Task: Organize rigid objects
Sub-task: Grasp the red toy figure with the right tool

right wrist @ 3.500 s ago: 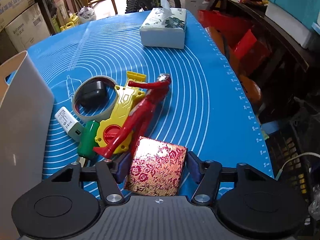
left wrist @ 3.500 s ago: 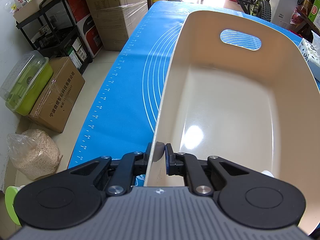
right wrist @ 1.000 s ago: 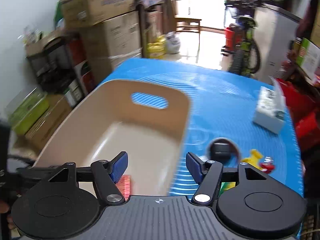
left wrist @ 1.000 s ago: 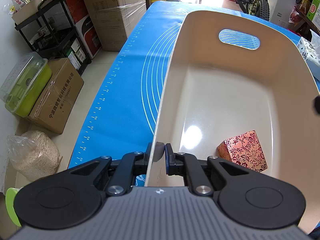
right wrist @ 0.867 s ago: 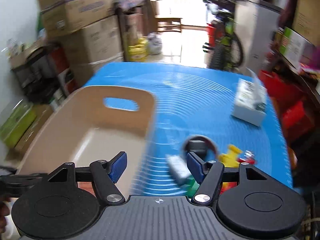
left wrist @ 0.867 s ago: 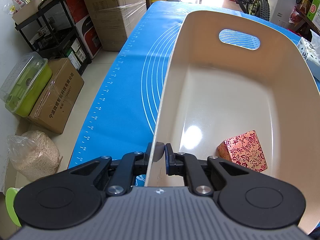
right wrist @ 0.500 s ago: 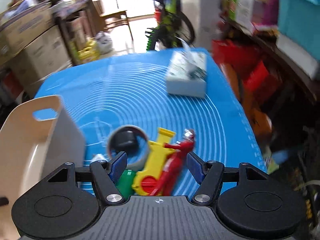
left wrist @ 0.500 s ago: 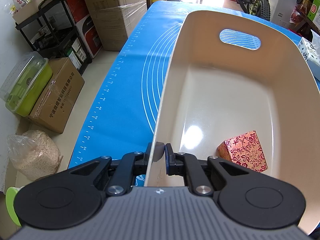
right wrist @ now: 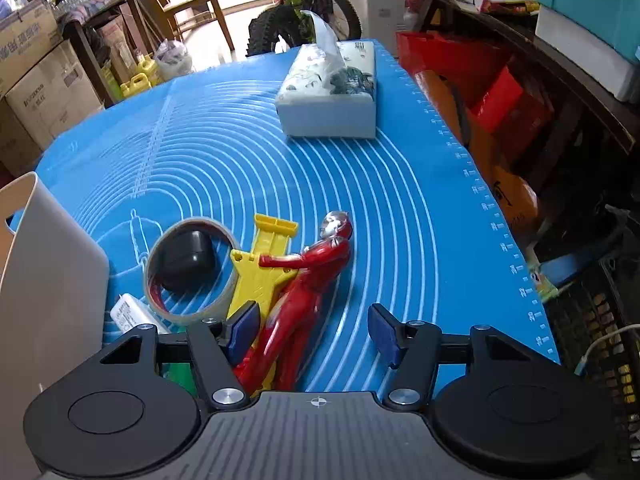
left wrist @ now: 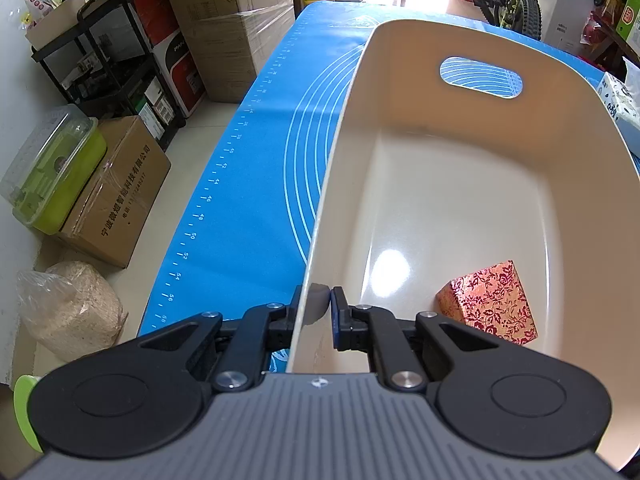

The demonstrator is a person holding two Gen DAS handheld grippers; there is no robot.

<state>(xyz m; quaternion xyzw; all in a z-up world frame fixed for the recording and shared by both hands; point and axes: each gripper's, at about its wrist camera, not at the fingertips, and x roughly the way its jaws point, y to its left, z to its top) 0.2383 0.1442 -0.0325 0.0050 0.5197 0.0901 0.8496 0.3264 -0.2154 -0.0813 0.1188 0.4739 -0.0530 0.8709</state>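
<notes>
1. Left gripper (left wrist: pixel 320 312) was pinched on the near wall of the beige bin (left wrist: pixel 460 208); a slip there would let the bin slide on the desk (left wrist: pixel 248 184). The red floral box (left wrist: pixel 490 304) lay inside, ahead and to the right of that gripper.
2. Right gripper (right wrist: pixel 312 332) was closing, pads not yet pressing; the red figure (right wrist: pixel 308 280) lay between its fingers, nearer the left one.
3. Risk: the left finger (right wrist: pixel 242 326) stood over the yellow toy (right wrist: pixel 260 264), which lay touching the figure; closing could catch both.
4. Risk: the figure's glossy body might twist out of an off-centre pinch.
5. The tape roll (right wrist: pixel 190 270) lay just ahead-left; a nudge could scatter it.
</notes>
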